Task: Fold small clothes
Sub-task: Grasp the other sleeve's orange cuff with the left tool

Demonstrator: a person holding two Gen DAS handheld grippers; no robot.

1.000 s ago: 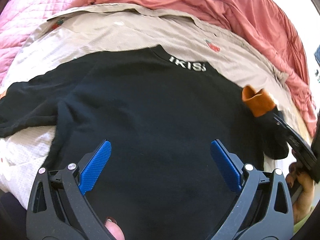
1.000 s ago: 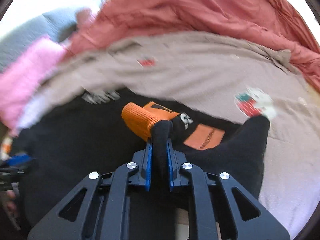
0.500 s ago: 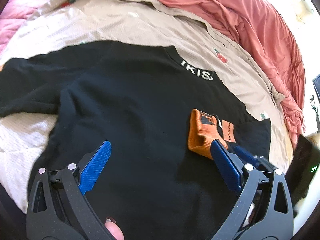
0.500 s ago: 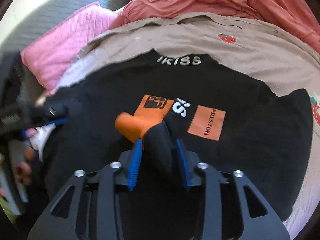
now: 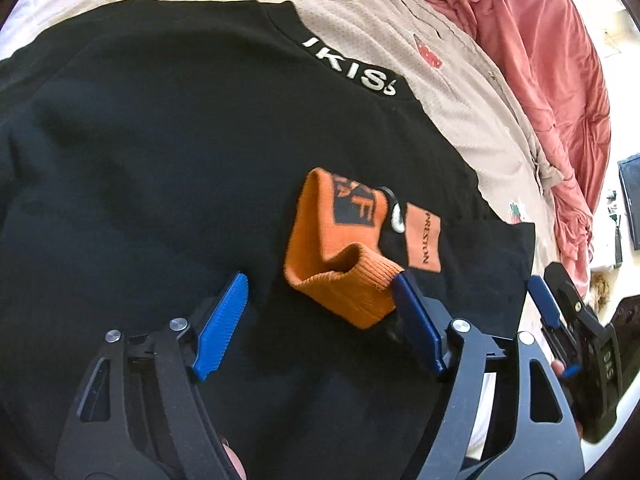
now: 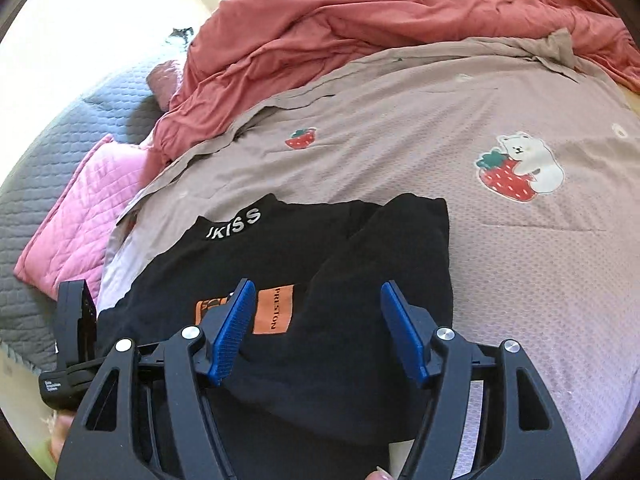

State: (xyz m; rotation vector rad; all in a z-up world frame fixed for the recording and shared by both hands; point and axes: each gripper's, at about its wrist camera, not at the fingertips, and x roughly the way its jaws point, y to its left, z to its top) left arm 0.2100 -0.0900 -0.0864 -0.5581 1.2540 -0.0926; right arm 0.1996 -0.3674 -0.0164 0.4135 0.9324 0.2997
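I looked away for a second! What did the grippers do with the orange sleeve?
The right gripper carried the orange cuff across onto the black sweater, then its jaws opened and let go. The left gripper moved down around the cuff, its jaws closing partway. The sweater stayed flat on the bedspread.

Setting: home bedroom. Bed [image 6: 520,280] spread with mauve strawberry-print sheet [image 6: 400,152]; rumpled red duvet [image 6: 360,20] heaped behind; pink quilted pillow [image 6: 72,216] and grey quilted cover [image 6: 52,140] at one side.

Sheet [image 6: 520,272] right of sweater [image 6: 304,264] free; red duvet [image 6: 360,32] heaped behind
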